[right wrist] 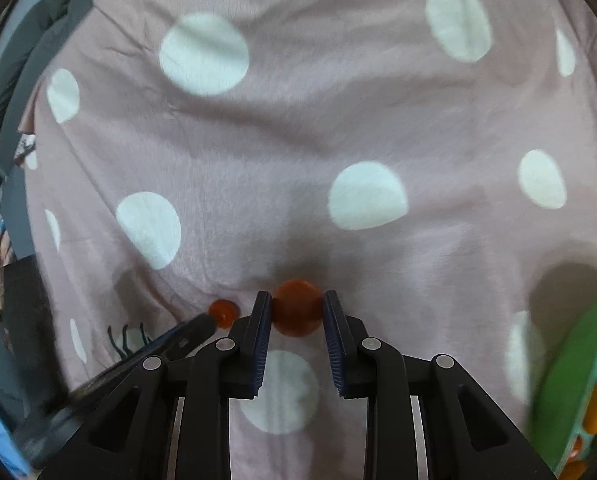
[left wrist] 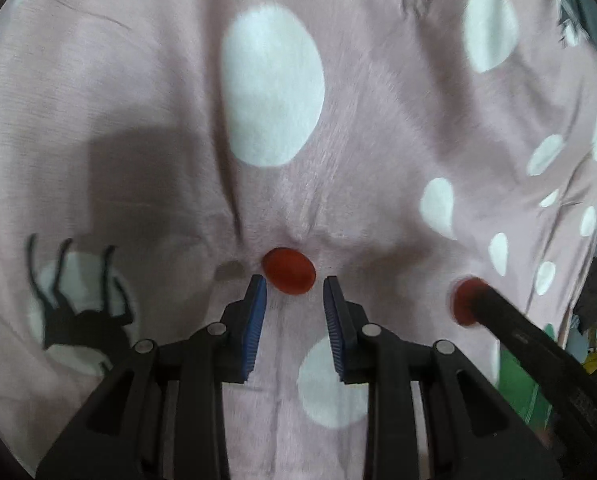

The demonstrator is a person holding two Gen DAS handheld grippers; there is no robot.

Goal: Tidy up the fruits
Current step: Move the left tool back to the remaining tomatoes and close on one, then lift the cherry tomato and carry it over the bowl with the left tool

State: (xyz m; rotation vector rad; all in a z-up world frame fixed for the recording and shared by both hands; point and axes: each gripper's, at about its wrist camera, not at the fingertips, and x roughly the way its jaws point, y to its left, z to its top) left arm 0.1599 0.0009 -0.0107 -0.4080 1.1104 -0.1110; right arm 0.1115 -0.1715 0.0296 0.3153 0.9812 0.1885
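Left claw (left wrist: 294,286) gapes just short of a smooth oval tomato (left wrist: 289,270) on fuzzy blanket (left wrist: 378,140); right claw (right wrist: 297,304) apparently pinches a round one (right wrist: 297,313).

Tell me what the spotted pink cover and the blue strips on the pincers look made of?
The pink cover looks like soft, matte fleece: a brushed nap and loose wrinkles show. The blue strips inside the left tool seem ribbed rubber or soft plastic, going by fine ridges; I can't be sure which.
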